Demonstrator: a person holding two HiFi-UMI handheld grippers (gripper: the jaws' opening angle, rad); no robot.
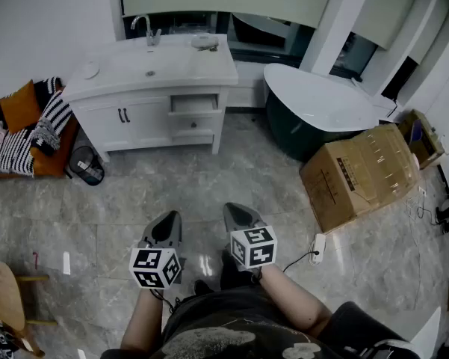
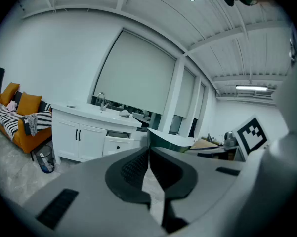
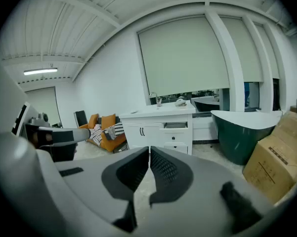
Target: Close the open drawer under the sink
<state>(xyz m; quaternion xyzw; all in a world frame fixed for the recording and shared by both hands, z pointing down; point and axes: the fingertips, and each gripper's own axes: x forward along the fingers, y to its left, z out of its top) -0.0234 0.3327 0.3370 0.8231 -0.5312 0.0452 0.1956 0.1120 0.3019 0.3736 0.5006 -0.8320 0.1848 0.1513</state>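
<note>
Marble floor [image 1: 134,193] throughout. Far left: sofa [image 1: 30,126]. Next, a white vanity [image 1: 134,118], its drawer [image 1: 194,104] standing pulled out at upper right below the counter. Far right: tub [image 1: 314,118], box [image 1: 362,170]. Near: left gripper [image 1: 170,217] and right gripper [image 1: 234,209], jaws together, empty, well apart from the drawer.

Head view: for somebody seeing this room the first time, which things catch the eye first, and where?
The white sink cabinet stands at the upper left, with its top drawer on the right side pulled out. To its right is a dark green bathtub, and nearer, a cardboard box on the floor. At the bottom, the left gripper and right gripper are both shut and empty, far from the cabinet.
</note>
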